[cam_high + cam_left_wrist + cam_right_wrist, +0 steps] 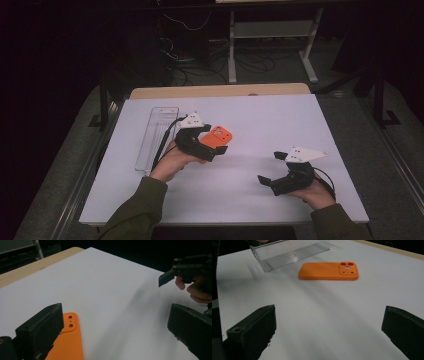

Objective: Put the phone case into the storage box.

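An orange phone case [220, 135] lies flat on the white table [280, 115], its camera cut-outs facing up. My left gripper [214, 143] hovers just over the case's near edge, open, with the case [67, 340] below its left jaw and nothing held. My right gripper [270, 167] stands open at the front right of the table, well apart from the case. In the right gripper view the case [328, 271] lies ahead of the wide-open jaws. The right gripper [172, 272] also appears far off in the left gripper view.
A clear plastic tray [156, 136] lies lengthwise on the table's left side, just beyond the left hand; it is also in the right gripper view [289, 252]. A wooden edge [220, 91] runs along the table's back. Table frames and cables stand on the floor behind.
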Motion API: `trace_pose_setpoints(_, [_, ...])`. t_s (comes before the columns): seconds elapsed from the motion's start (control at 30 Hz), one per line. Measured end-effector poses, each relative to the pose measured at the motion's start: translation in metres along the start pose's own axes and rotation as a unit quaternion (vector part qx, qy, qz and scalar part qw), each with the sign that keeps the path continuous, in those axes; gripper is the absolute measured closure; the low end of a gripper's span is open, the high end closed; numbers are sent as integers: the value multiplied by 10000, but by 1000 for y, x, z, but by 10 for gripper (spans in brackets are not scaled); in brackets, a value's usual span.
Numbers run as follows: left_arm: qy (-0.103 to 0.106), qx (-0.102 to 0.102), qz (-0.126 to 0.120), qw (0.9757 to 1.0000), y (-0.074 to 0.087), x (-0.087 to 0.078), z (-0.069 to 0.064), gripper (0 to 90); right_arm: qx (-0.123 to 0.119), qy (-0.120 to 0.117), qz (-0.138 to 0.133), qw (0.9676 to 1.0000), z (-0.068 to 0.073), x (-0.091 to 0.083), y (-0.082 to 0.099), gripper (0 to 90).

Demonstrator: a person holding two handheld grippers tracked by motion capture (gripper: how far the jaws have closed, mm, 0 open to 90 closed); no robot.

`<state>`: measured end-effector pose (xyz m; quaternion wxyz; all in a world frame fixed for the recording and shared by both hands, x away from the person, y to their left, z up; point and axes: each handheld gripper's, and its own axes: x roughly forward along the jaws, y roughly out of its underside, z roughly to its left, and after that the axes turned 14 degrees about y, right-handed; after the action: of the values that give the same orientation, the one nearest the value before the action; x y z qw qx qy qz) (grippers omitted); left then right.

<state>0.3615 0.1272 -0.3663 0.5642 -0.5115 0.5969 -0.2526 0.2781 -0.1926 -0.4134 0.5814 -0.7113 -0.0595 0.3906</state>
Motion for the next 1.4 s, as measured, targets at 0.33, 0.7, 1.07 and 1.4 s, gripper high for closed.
trace_pose_setpoints(0.33, [-91, -5, -38, 10000, -4, 3, 7, 0, 12, -8, 2, 10000, 0, 0, 0, 0])
trace_pose_setpoints(0.7, [-212, -54, -89, 9997, -10, 8, 18, 0, 3, -11, 0, 10000, 0, 0, 0, 0])
trace_pose_setpoints(1.07, [-361, -149, 50, 9992, -14, 13, 32, 0, 3, -21, -8, 10000, -1, 0, 0, 0])
trace_pose_setpoints(1.4, [-509, -185, 242, 9982, -16, 16, 43, 0, 5, -26, -26, 10000, -1, 0, 0, 0])
